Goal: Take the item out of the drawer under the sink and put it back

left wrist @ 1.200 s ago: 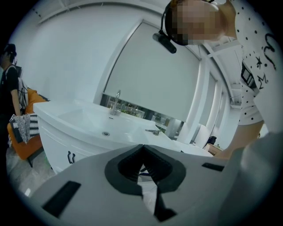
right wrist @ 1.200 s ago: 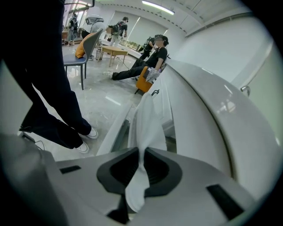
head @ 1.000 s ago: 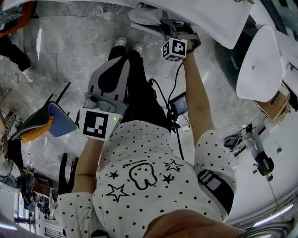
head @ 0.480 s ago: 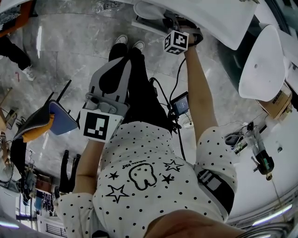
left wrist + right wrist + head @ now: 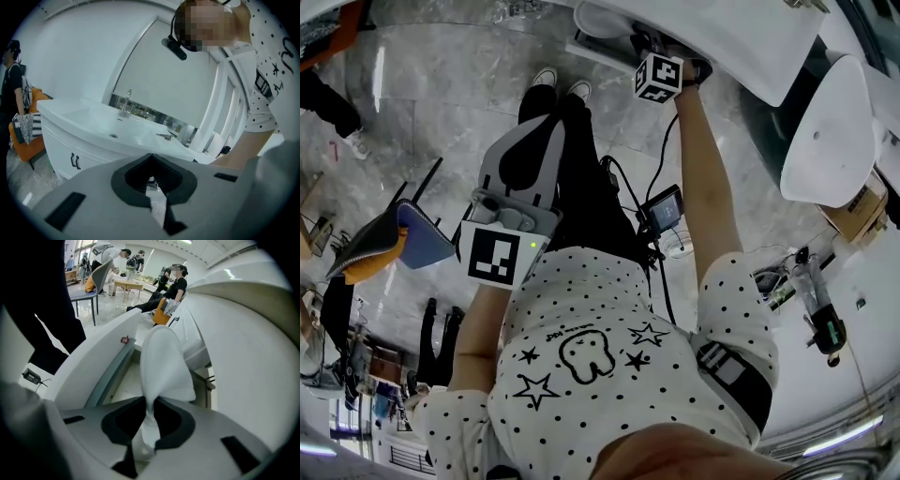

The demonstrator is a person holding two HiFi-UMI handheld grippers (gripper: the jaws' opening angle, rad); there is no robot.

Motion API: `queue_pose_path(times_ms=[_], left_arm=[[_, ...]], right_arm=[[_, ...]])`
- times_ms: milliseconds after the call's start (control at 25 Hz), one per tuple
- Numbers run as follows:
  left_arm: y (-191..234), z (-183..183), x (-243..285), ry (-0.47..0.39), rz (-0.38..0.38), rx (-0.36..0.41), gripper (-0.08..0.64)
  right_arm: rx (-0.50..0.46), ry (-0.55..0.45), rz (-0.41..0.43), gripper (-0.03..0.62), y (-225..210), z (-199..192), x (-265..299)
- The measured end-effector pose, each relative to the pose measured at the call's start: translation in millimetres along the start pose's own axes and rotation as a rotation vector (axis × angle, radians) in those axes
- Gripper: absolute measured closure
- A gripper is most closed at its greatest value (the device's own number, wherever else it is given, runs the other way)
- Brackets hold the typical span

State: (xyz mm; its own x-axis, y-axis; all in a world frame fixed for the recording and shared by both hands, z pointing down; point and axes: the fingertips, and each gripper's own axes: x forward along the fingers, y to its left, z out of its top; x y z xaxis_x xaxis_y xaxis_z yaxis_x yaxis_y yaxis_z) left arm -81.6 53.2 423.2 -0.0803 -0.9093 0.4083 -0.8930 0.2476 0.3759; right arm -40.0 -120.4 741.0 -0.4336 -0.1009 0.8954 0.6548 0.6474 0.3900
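A white crumpled cloth hangs from my right gripper over the open drawer under the sink. The jaws are opening, but their pads still pinch the cloth's narrow waist. In the head view the right gripper reaches far out to the drawer below the white sink counter; its jaw tips are partly hidden there. My left gripper is held low in front of the person's legs, shut and holding nothing. In its own view the left gripper faces a second sink.
A chair with a blue seat stands at the left. A small screen device with cables hangs by the person's hip. A white oval basin is at the right. People sit in the background. A cabinet has dark handles.
My right gripper has moved a little farther out towards the drawer under the sink. The left gripper has stayed where it was.
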Motion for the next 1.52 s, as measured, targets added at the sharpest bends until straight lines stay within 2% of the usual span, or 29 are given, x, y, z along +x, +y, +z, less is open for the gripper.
queue_pose_path(times_ms=[160, 360, 760, 1000, 1120, 1240, 1360, 1520], left_arm=[[2, -3, 0, 0.005, 0.003, -0.001, 0.555], [1, -4, 2, 0.0, 0.002, -0.002, 0.555], [0, 1, -1, -0.009, -0.006, 0.002, 0.555], [1, 7, 0, -0.037, -0.013, 0.0, 0.555], [2, 7, 0, -0.02, -0.026, 0.006, 0.555], [4, 9, -1, -0.024, -0.035, 0.006, 0.555], [6, 18, 0, -0.06, -0.037, 0.006, 0.555], [-1, 25, 0, -0.066, -0.06, 0.012, 0.555]], right_arm=[[0.024, -0.013, 0.039, 0.526, 3, 0, 5], [0.041, -0.002, 0.048, 0.505, 3, -1, 7], [0.166, -0.004, 0.044, 0.437, -4, -3, -2], [0.256, -0.062, 0.007, 0.428, -6, 4, -12], [0.357, -0.094, -0.048, 0.454, -16, 7, -18], [0.43, -0.1, -0.105, 0.533, -24, 5, -23], [0.476, -0.098, -0.148, 0.562, -31, 4, -27], [0.54, -0.1, -0.197, 0.576, -40, -1, -41]])
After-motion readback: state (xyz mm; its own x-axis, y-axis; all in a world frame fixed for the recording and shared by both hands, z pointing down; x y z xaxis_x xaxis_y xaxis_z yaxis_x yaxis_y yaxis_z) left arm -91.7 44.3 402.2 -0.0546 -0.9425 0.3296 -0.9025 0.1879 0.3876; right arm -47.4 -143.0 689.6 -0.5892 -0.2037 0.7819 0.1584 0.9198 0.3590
